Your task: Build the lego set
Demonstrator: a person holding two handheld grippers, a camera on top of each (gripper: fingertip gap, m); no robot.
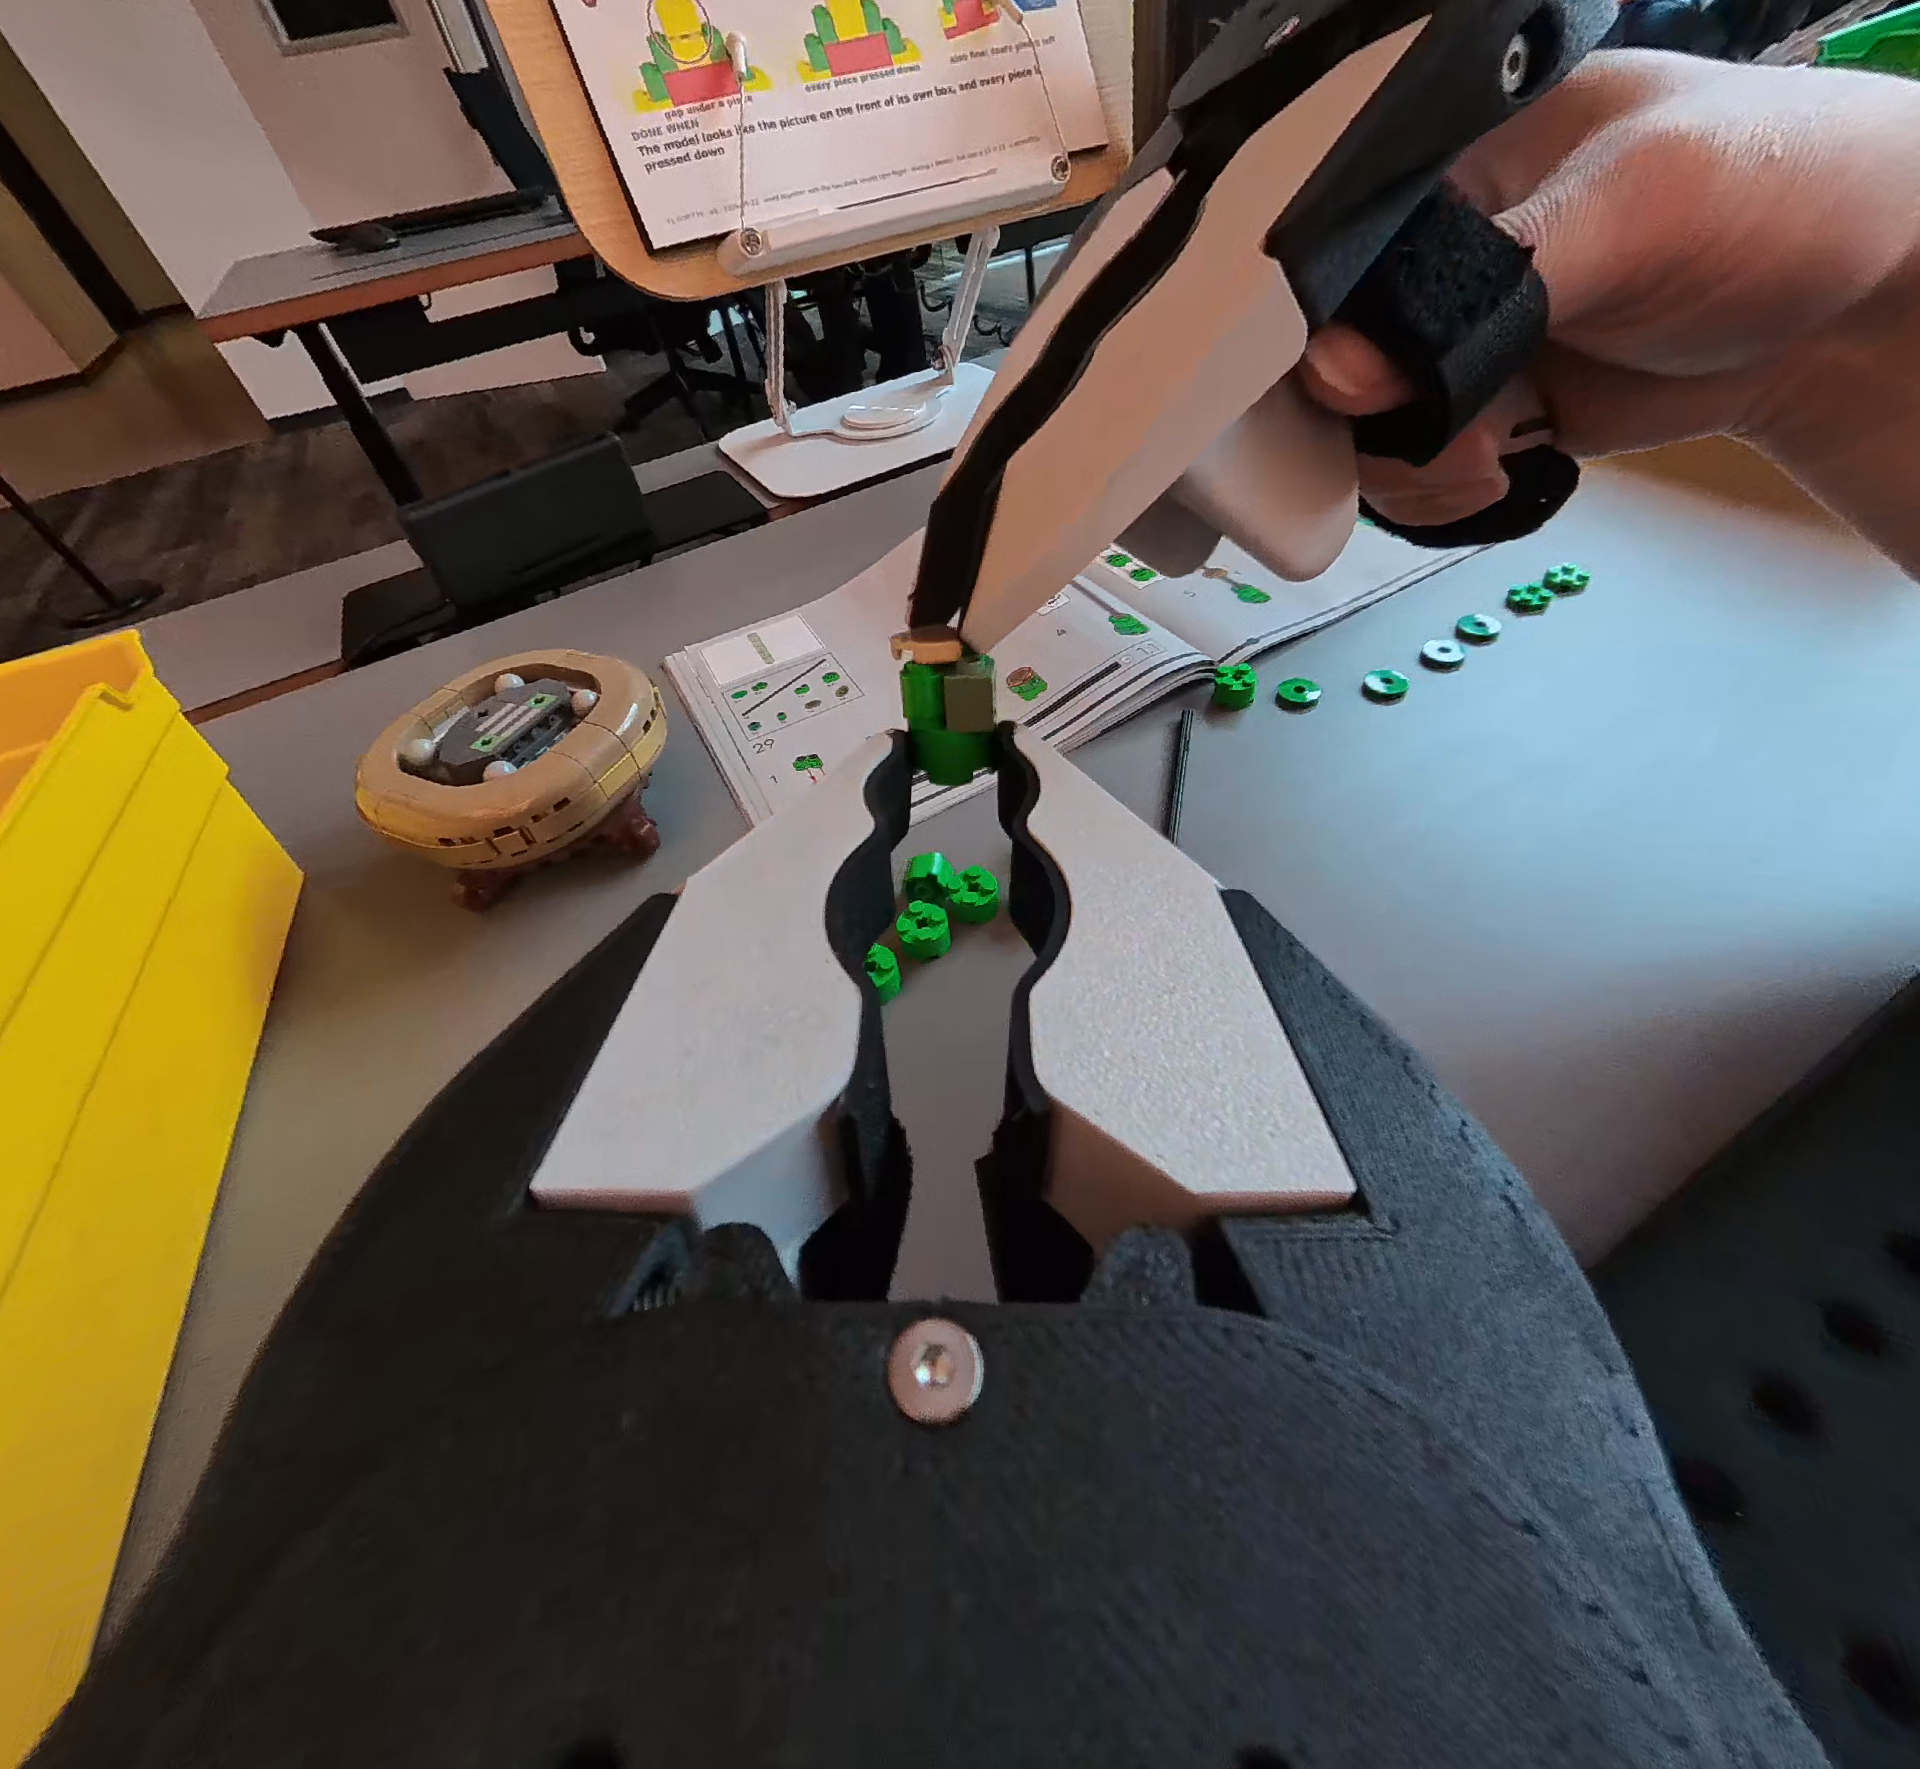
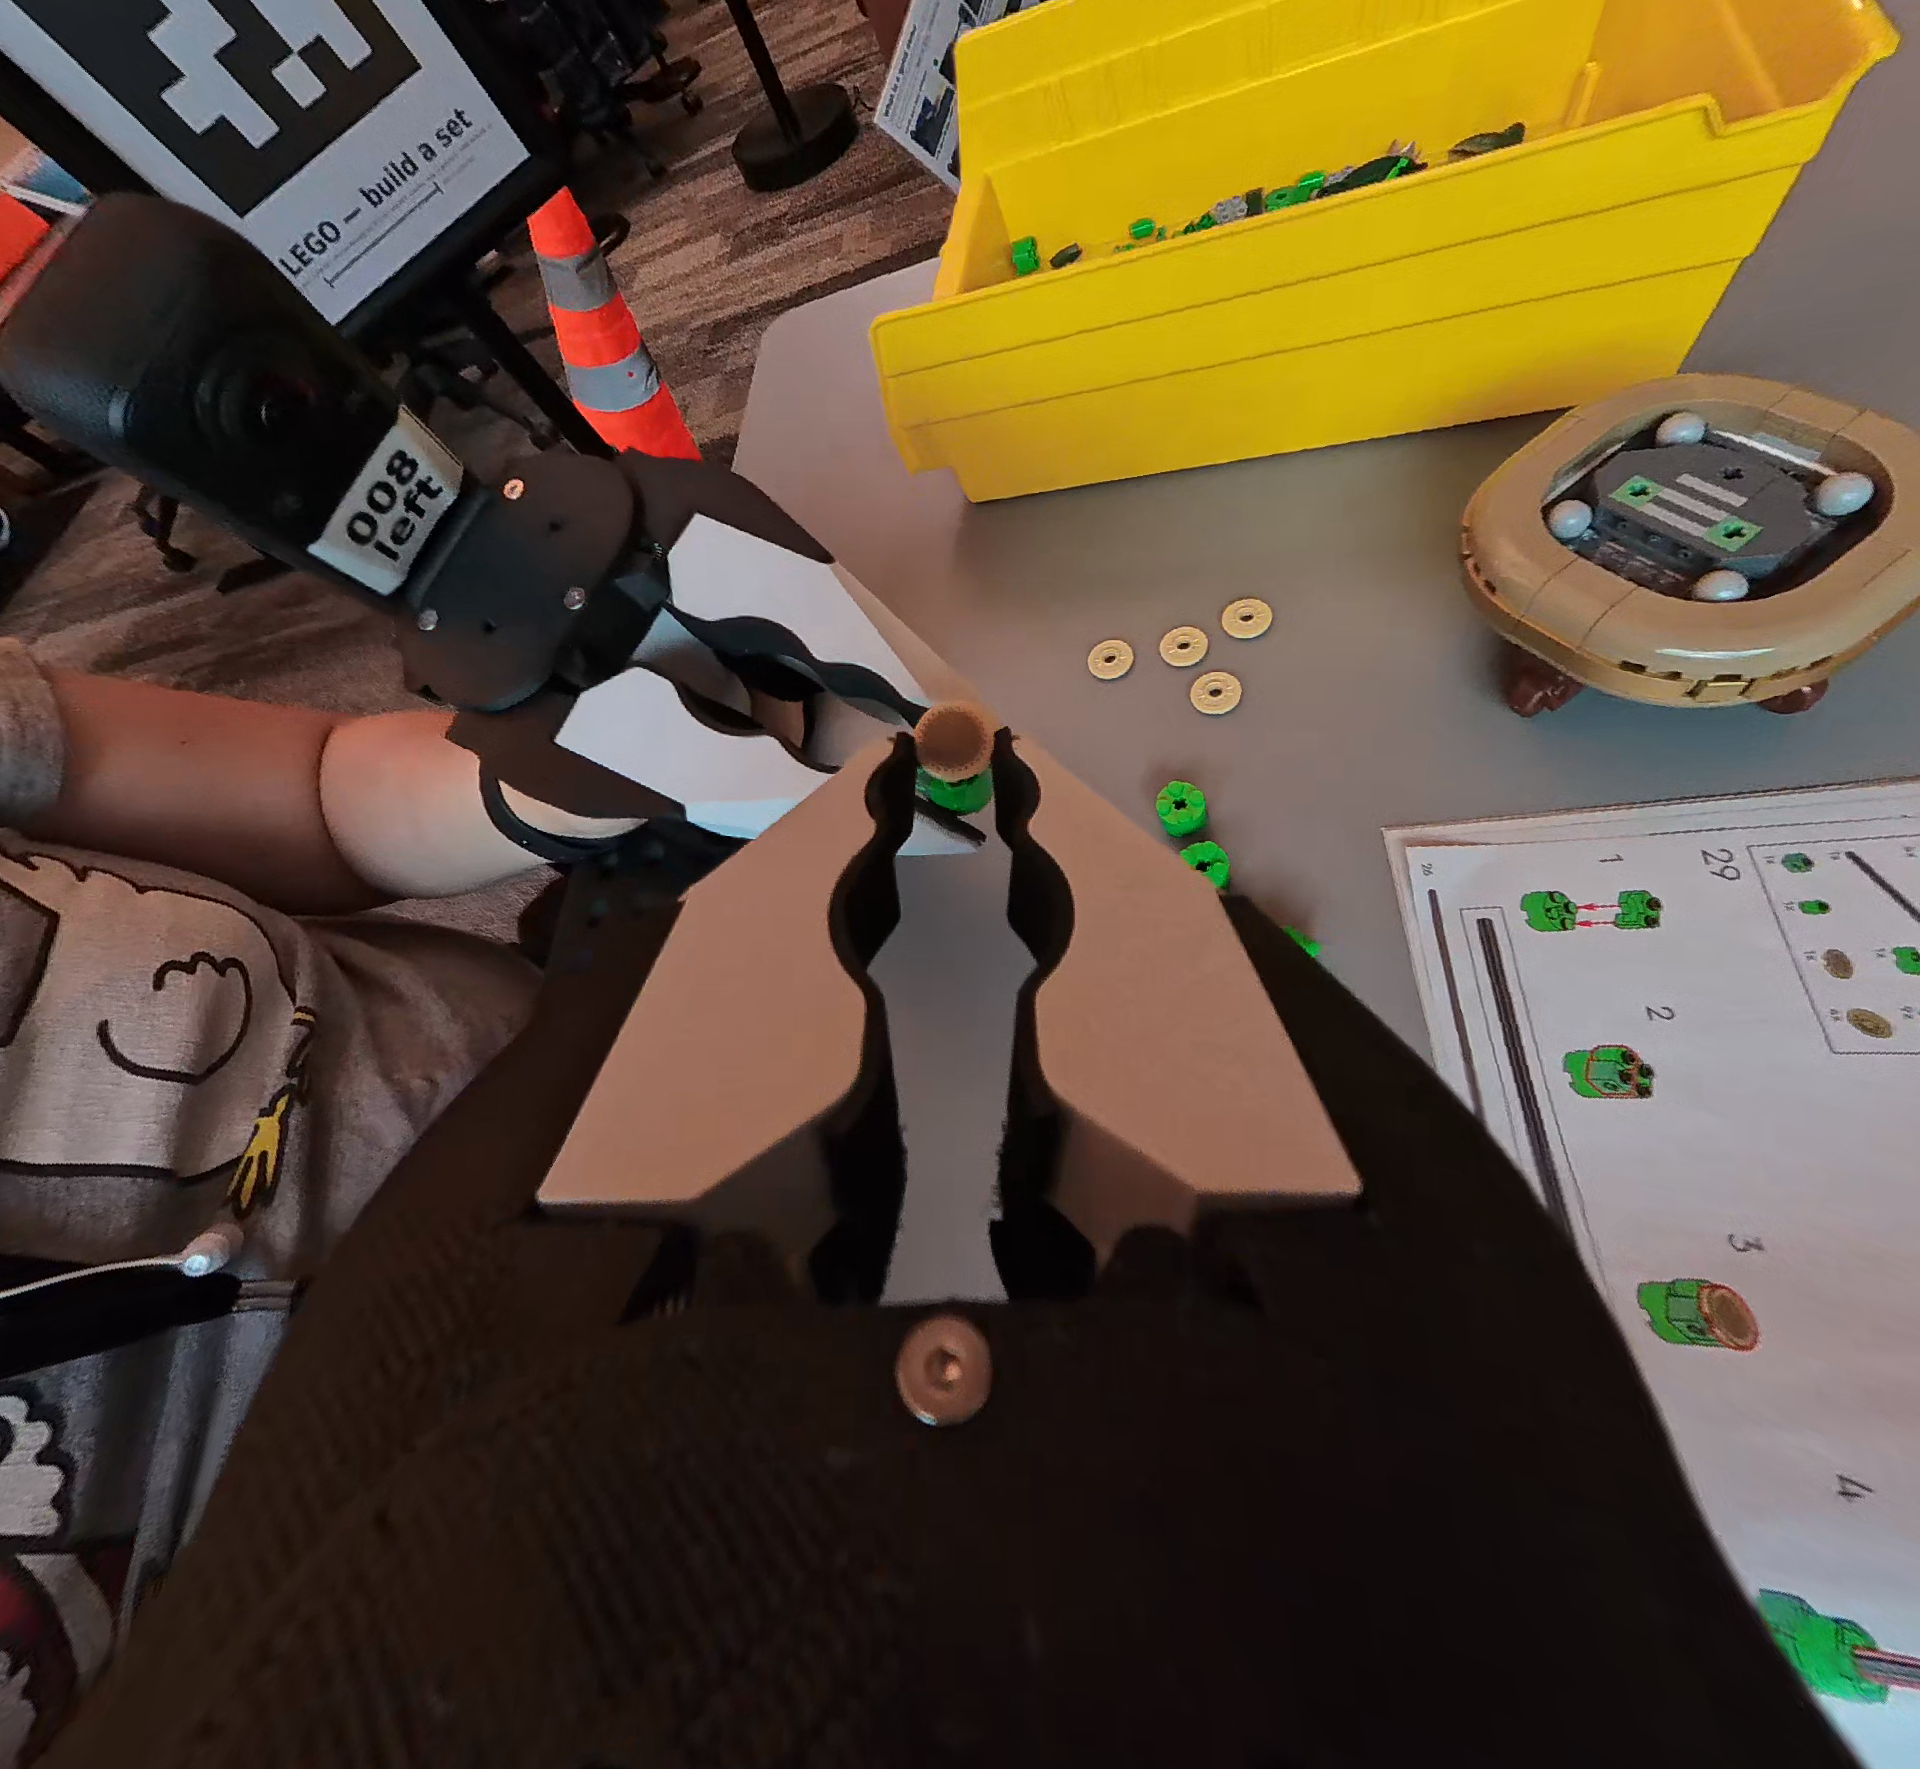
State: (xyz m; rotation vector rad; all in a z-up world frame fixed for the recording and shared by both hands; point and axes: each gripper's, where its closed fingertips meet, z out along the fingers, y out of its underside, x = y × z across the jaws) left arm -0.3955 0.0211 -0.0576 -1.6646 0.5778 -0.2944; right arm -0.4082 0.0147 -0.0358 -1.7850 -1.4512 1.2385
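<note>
My left gripper point(image 1: 951, 755) is shut on a small green stack of round bricks point(image 1: 943, 717) with an olive piece on its side, held above the grey table point(image 1: 1558, 888). My right gripper point(image 1: 932, 630) comes down from the upper right, shut on a tan round plate point(image 1: 928, 645) that sits on top of the stack. In the right wrist view my right gripper point(image 2: 951, 740) grips the tan plate point(image 2: 953, 732) by its rim. The green stack point(image 2: 954, 790) is just under it, held by the left gripper point(image 2: 945, 779) coming in from the left.
A tan pot model point(image 1: 509, 763) stands left, beside a yellow bin point(image 2: 1351, 317) of parts. Loose green round bricks point(image 1: 940, 904), several tan plates point(image 2: 1184, 649), a row of green plates point(image 1: 1382, 685), a black rod point(image 1: 1179, 774) and an open booklet point(image 2: 1714, 1200) lie on the table. Both grippers' tips are close together, under 4 cm apart. Left tips and right tips are each some 15 cm from the black rod point(image 1: 1179, 774).
</note>
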